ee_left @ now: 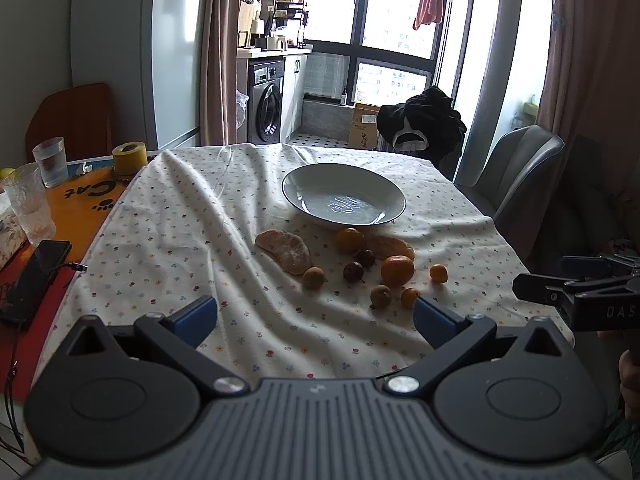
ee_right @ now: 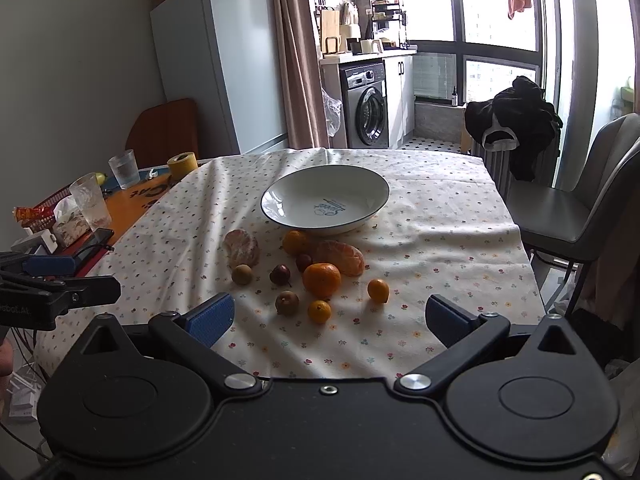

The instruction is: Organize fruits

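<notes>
2 glasses (ee_right: 125, 168), a yellow tape roll (ee_right: 182, 163) and a phone (ee_left: 34, 276) sit left of the tablecloth (ee_right: 440, 208).

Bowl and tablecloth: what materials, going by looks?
Bowl: looks like glazed ceramic; glossy white with window glare, thin dark rim, blue print inside. Could be melamine.
Tablecloth: woven fabric, probably cotton; matte, wrinkled into soft folds, small floral print.

Bowl (ee_right: 280, 210) lettering too small to read
</notes>
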Available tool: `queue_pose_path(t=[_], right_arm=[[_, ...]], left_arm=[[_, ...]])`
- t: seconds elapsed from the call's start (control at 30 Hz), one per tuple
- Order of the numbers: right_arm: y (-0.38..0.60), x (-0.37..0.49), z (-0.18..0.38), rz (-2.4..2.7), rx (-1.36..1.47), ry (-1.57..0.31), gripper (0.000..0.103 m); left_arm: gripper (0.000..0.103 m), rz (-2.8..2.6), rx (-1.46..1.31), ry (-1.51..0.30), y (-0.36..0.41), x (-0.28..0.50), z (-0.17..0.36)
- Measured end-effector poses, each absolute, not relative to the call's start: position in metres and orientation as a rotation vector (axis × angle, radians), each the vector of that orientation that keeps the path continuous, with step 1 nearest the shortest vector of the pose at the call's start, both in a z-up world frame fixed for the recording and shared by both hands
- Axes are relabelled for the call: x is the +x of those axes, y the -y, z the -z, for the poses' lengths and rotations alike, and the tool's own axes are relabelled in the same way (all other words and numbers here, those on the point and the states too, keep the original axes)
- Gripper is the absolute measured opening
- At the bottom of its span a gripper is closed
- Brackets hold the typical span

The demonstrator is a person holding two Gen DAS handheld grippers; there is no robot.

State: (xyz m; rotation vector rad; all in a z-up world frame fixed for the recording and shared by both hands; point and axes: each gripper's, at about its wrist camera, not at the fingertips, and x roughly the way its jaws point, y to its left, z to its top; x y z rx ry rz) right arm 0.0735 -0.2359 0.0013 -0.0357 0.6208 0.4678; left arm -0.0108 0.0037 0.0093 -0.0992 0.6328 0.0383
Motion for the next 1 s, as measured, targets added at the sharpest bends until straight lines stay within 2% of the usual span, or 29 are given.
queue_pose_path(t=[1.0], right_arm=[[0.2351,0.0748,0.0013,-0.513,-0.035,-0.618,0.103]], left_arm=[[0.103,-0.052,-0.102,-0.630,-0.0028,-0.0086,-0.0090]])
